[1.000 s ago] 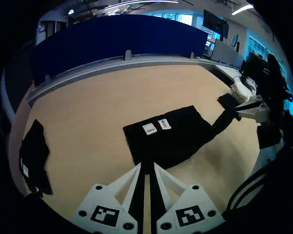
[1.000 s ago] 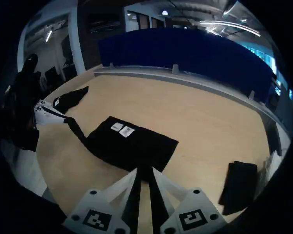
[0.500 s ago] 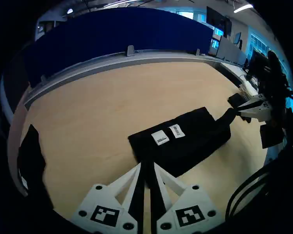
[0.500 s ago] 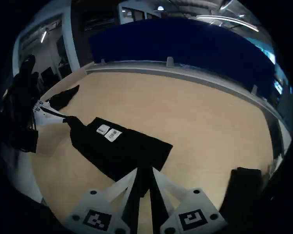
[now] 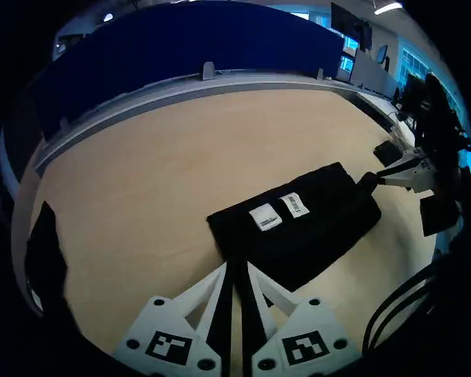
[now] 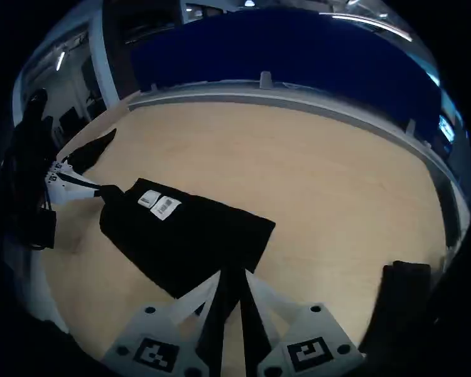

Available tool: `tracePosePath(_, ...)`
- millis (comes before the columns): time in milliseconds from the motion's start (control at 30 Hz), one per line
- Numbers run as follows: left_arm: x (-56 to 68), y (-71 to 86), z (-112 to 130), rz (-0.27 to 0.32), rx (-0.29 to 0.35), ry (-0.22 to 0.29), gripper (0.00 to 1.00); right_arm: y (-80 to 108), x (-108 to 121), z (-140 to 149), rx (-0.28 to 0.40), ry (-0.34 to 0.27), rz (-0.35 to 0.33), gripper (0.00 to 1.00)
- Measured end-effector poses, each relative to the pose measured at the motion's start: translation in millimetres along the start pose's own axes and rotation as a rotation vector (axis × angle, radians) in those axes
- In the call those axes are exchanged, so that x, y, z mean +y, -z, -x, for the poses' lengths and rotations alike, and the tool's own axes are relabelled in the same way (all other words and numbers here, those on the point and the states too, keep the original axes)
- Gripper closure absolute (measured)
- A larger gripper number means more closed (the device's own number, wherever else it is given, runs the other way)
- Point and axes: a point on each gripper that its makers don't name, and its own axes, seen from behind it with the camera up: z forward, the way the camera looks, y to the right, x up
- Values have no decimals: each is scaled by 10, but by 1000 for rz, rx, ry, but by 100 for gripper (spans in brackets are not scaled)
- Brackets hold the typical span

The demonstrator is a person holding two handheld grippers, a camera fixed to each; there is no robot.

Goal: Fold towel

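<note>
Left gripper view, from the left edge: a dark cloth (image 5: 46, 251) lies on the pale wood table (image 5: 147, 176), well apart from the towel. A blue partition (image 5: 191, 44) runs along the table's far side. At bottom centre the left gripper (image 5: 238, 269) has its two white fingers pressed together, pinching the near corner of the black towel (image 5: 311, 229). Each finger base carries a square black-and-white marker (image 5: 169, 347). The towel lies folded into a thick oblong, flat on the table just right of centre, slanting up toward the right. Two white labels (image 5: 279, 211) sit side by side on its top face. They bear dark print, one seemingly a barcode, though it is too small to read. At the towel's far right end the right gripper (image 5: 375, 180) nips the other corner, fingers closed on the fabric.

Right gripper view, from the left: the left gripper (image 6: 98, 190) is clamped on the towel's far corner, with the cloth (image 6: 88, 151) on the table beyond it. The towel (image 6: 191, 235) runs from that corner down to bottom centre, the labels (image 6: 157, 203) near its left end. The right gripper (image 6: 230, 276) has its fingers pressed together on the near corner. At the right edge a dark folded stack (image 6: 402, 295) rests on the table, apart from the towel.
</note>
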Motion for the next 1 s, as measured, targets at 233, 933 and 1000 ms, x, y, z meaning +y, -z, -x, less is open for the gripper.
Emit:
tracePosePath(233, -77, -135, -51, -11, -5, -23, 92, -105, 40, -50, 0, -18, 18, 86)
tracePosePath(933, -200, -219, 50, -26, -25, 3, 10, -183, 216, -102, 12, -25, 93, 7)
tracePosePath(1000, -195, -199, 61, -25, -21, 12, 3, -173, 204, -97, 12, -26, 86, 5)
